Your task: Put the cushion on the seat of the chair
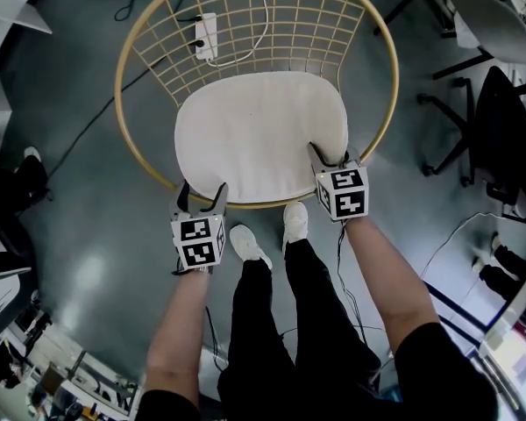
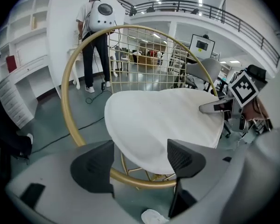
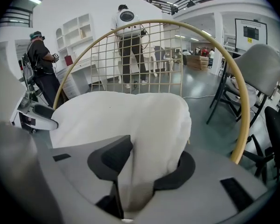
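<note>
The white cushion [image 1: 259,134] lies flat on the seat of a round gold wire chair [image 1: 123,121], inside its hoop. My left gripper [image 1: 202,196] is at the cushion's near left edge, jaws wide open. In the left gripper view the cushion [image 2: 154,120] sags between the left gripper's [image 2: 140,155] pads without touching them. My right gripper [image 1: 329,158] is at the near right corner. In the right gripper view a bunched fold of cushion [image 3: 154,125] is pinched in the right gripper [image 3: 149,164].
A white power strip [image 1: 207,35] with cables lies on the grey floor under the chair's back. Dark office chairs [image 1: 482,139] stand at the right. The person's white shoes [image 1: 245,242] are just before the hoop. Another person [image 2: 94,41] stands behind the chair near white shelves.
</note>
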### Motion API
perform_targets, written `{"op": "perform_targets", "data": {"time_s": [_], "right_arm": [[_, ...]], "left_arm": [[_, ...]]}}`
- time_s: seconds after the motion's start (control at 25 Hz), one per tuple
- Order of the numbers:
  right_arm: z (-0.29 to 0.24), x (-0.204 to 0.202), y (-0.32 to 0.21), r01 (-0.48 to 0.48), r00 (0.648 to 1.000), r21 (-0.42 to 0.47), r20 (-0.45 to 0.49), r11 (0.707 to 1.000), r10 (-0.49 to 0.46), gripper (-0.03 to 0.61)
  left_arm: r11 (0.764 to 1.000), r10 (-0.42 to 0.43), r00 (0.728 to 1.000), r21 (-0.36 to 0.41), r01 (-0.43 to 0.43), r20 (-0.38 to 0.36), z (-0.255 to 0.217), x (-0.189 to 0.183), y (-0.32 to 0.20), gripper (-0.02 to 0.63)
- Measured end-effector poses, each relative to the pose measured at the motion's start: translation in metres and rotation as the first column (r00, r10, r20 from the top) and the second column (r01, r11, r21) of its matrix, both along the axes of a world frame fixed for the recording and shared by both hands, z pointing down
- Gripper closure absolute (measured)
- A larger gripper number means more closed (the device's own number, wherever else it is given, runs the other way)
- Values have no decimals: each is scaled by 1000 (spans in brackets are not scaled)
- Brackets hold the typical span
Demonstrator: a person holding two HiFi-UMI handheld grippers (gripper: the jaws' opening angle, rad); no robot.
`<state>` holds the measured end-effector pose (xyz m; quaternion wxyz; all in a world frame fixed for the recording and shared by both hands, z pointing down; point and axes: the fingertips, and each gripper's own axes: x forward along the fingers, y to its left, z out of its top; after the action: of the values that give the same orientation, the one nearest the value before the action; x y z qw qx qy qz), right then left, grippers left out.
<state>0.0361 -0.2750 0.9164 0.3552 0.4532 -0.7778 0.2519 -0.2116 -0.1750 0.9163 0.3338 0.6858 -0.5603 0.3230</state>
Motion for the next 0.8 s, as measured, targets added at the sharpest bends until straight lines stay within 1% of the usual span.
{"op": "perform_targets", "data": {"time_s": [0.12, 0.2, 0.32, 0.4, 0.44, 0.48, 0.6, 0.64, 0.68, 0.8], "right_arm": [[-1, 3, -4, -5, 999, 20, -38, 1000, 6, 397], [0, 5, -5, -7, 998, 20, -55, 1000, 8, 382], [0, 6, -6, -25, 998, 2, -65, 1000, 25, 344], [2, 8, -7, -42, 996, -6, -85, 999, 41, 306], [5, 10, -7, -45, 994, -10, -101, 999, 44, 186], [7, 12, -7, -45, 992, -14, -116, 999, 43, 112], [9, 15, -8, -45, 988, -6, -145, 999, 43, 103], [8, 16, -10, -48, 986, 7, -158, 999, 48, 89], [7, 18, -12, -49, 983, 21, -173, 999, 52, 71], [7, 17, -13, -29, 975, 44, -220, 999, 38, -15]], "left_arm": [[999, -14, 1000, 35, 13, 14, -7, -5, -3, 259], [999, -7, 1000, 52, 7, 12, -11, -6, -6, 259], [997, 14, 1000, 81, -14, -9, -19, -1, -14, 259], [995, 29, 999, 94, -27, -23, -21, 4, -18, 260], [995, 35, 999, 96, -32, -28, -22, 7, -19, 261], [995, 39, 999, 97, -36, -32, -22, 9, -20, 260], [994, 44, 998, 100, -39, -50, -24, 14, -21, 261], [994, 47, 997, 103, -41, -56, -25, 15, -22, 261], [993, 51, 997, 105, -45, -59, -26, 17, -22, 261], [993, 64, 996, 104, -57, -64, -29, 20, -22, 261]]}}
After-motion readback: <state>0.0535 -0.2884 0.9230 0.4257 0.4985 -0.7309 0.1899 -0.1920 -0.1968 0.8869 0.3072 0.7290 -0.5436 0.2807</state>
